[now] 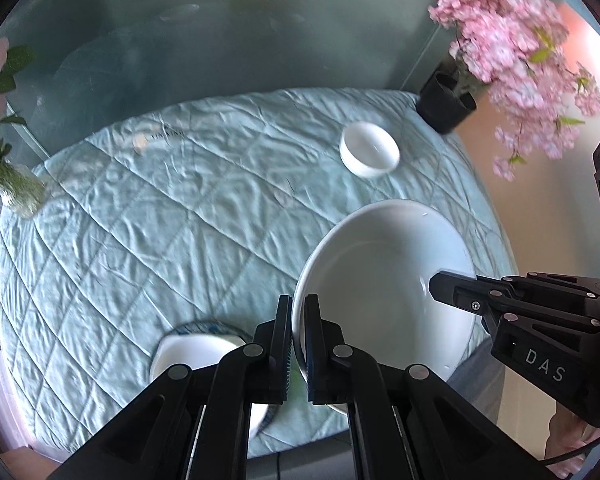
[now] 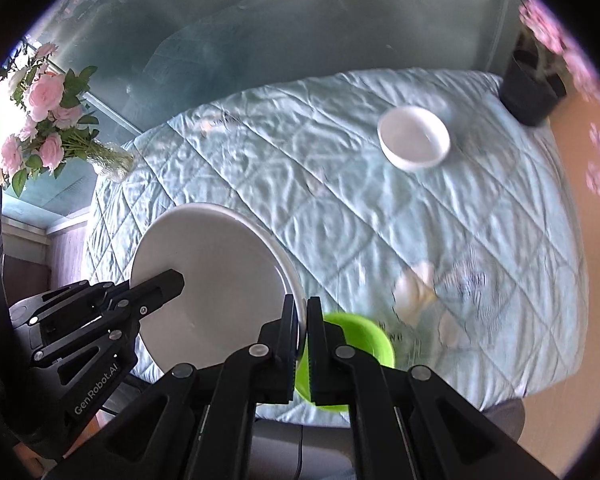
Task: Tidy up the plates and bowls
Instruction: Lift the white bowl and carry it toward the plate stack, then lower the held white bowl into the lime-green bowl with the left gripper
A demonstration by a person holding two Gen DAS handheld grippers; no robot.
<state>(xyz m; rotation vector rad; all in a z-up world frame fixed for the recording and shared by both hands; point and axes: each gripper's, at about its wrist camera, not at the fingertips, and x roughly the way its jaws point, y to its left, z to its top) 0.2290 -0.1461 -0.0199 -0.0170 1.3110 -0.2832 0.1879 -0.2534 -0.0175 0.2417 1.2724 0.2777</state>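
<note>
Gripping opposite edges of a large white plate (image 1: 384, 292), two handheld grippers carry it above a table spread with a pale blue quilted cloth (image 1: 148, 216); the left gripper (image 1: 298, 344) has its jaws clamped together on the plate's left rim, and the right gripper (image 2: 303, 344) is clamped the same way on the right rim, each rim pinched thin between dark pads

By its glossy look the plate appears glazed ceramic: stiff, probably fairly heavy for its width, smooth enough to slip, and liable to chip or break if dropped; a rim hold from both sides, as seen, looks like the sound choice, since the shallow centre offers nothing to pinch

The plate is round, so it has no long axis; its hollow face turns upward and toward the cameras, tilted rather than flat, its far edge toward the middle of the table

Beneath it near the front edge of the table sit a white bowl with a blue patterned outside (image 1: 196, 354), seen under the left gripper, and a bright green bowl (image 2: 346, 356), seen under the right; a small white bowl (image 1: 369, 154) stands well apart toward the far side, near a black pot of pink blossom (image 1: 446, 104), while a clear vase of pink roses (image 2: 48, 136) stands at the far left corner

Whether the plate touches either bowl below cannot be told
</note>
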